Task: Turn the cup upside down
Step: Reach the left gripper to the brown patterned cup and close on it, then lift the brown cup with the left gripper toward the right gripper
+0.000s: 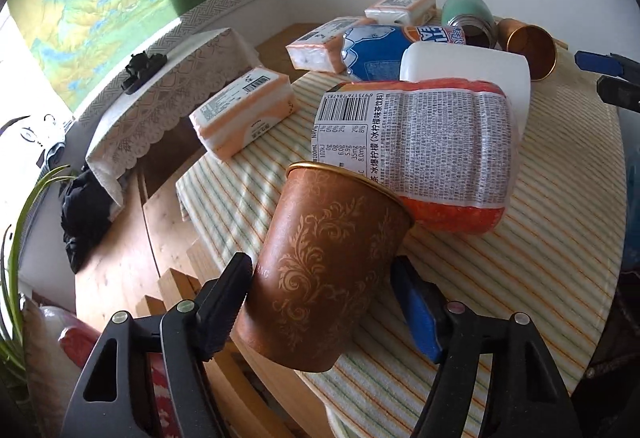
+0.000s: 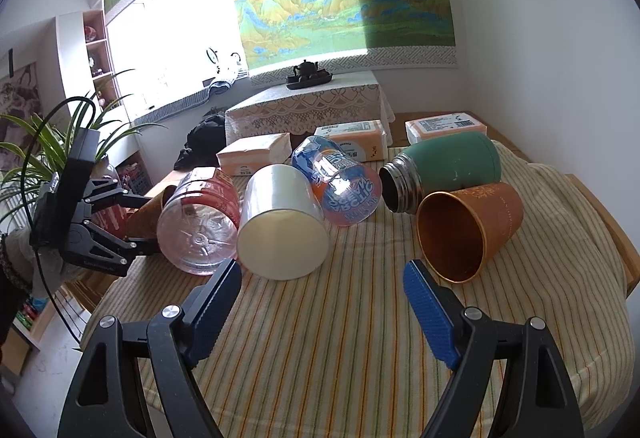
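A striped cloth (image 2: 340, 338) covers the table. On it lie a red-labelled clear bottle (image 1: 420, 149), a white tumbler (image 2: 280, 222), a green flask (image 2: 444, 165) and a second brown cup (image 2: 468, 230), all on their sides. The left gripper (image 1: 320, 294) clamps a patterned brown cup (image 1: 328, 270), tilted over the table's edge. The right gripper (image 2: 320, 298) hangs with its jaws apart, holding nothing.

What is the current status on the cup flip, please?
Left gripper shut on brown patterned cup, tilted, rim away. Right gripper open, empty. Red-labelled bottle right at cup's rim.
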`<state>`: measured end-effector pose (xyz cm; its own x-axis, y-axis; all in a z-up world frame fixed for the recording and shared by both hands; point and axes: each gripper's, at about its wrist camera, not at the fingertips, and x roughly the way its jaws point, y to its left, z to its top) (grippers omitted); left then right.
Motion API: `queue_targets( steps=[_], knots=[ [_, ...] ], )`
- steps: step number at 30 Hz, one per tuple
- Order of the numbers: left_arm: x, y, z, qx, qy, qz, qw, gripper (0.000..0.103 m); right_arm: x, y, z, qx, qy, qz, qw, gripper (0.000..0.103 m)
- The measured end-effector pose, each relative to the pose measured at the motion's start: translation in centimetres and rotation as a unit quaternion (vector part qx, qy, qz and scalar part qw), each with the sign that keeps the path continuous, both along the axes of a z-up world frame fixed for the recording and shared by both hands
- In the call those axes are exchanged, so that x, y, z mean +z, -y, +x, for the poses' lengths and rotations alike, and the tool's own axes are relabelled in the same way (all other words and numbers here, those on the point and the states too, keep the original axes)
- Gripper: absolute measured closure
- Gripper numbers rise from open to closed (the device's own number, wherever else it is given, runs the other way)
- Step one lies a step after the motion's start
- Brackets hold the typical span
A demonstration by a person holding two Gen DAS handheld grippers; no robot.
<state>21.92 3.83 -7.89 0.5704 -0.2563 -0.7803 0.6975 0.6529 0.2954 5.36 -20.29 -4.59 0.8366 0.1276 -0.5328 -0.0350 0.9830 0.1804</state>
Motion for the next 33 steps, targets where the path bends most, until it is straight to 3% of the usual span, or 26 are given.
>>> queue_targets(
  steps=[8, 17, 25, 33],
  knots=[
    [0.2, -1.0, -4.0, 0.017, 0.02, 0.009, 0.9996, 0.032, 0.4, -0.2, -0.9, 0.001, 0.007, -0.001, 1.0, 0.023],
    [1.9, -0.7, -10.7, 0.019, 0.036, -0.012, 0.9991, 0.032, 1.0, 1.3, -3.0, -0.008, 0.021, 0.007, 1.0, 0.023],
    [3.5, 6.5, -14.5, -0.053, 0.03, -0.043, 0.9972, 0.032, 1.1, 3.7, -5.4, -0.022, 0.028, 0.0, 0.999, 0.023],
    [2.8, 15.8, -14.9, -0.128, 0.024, -0.032, 0.991, 0.032, 0.9, 7.5, -7.8, -0.058, 0.028, -0.002, 0.998, 0.023]
  ],
)
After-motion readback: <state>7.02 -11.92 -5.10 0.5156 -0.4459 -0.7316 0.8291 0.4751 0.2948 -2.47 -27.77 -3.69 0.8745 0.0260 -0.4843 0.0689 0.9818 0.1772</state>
